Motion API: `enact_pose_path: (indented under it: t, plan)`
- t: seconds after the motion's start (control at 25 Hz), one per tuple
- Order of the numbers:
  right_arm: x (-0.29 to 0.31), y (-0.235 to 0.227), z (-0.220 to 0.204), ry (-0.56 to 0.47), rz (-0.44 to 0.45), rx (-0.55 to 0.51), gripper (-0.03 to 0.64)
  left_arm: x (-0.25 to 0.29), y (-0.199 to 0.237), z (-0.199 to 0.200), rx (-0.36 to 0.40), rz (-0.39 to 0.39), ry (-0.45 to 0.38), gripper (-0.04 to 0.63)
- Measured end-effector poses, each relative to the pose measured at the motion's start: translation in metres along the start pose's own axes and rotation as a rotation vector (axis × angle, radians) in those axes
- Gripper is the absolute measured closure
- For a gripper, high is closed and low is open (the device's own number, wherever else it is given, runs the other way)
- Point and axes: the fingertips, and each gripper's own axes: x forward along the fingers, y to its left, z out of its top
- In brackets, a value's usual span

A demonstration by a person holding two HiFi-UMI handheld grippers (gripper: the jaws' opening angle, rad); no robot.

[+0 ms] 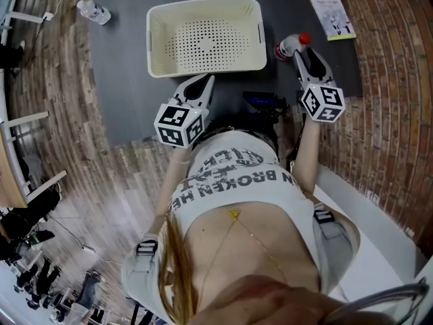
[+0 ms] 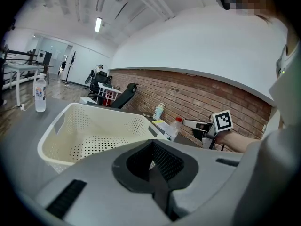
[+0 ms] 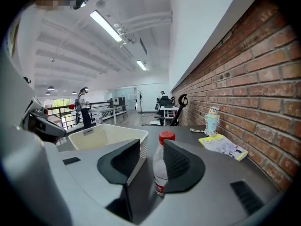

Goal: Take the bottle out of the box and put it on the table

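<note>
A clear bottle (image 1: pixel 289 45) with a red cap stands upright on the dark table, just right of the cream perforated box (image 1: pixel 203 5), which is empty. My right gripper (image 1: pixel 306 54) is open, its tips just short of the bottle. In the right gripper view the bottle (image 3: pixel 161 166) shows between the parted jaws, close to the right one, with a clear gap to the left one. My left gripper (image 1: pixel 206 81) hangs shut and empty in front of the box's near wall (image 2: pixel 56 126). In the left gripper view the bottle (image 2: pixel 174 126) shows beyond the box.
A second water bottle (image 1: pixel 93 11) stands at the table's far left corner. A yellow booklet (image 1: pixel 330 12) and a small figurine (image 3: pixel 212 119) lie near the brick wall on the right. A black device (image 1: pixel 265 102) sits at the table's near edge.
</note>
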Motion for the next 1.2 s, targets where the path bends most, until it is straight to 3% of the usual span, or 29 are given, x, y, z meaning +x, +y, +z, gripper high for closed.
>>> enact_pose_path:
  t: [0.28, 0.76, 1.2]
  plan:
    - [0.001, 0.038, -0.003, 0.021, 0.125, -0.041, 0.598, 0.001, -0.003, -0.001, 0.007, -0.007, 0.006, 0.592]
    - [0.018, 0.145, 0.002, 0.017, 0.456, -0.166, 0.607, -0.007, -0.010, 0.019, 0.024, 0.004, -0.073, 0.592]
    - [0.001, 0.215, 0.040, -0.178, 0.587, -0.220, 0.607, -0.020, -0.023, 0.041, 0.111, 0.014, -0.139, 0.592]
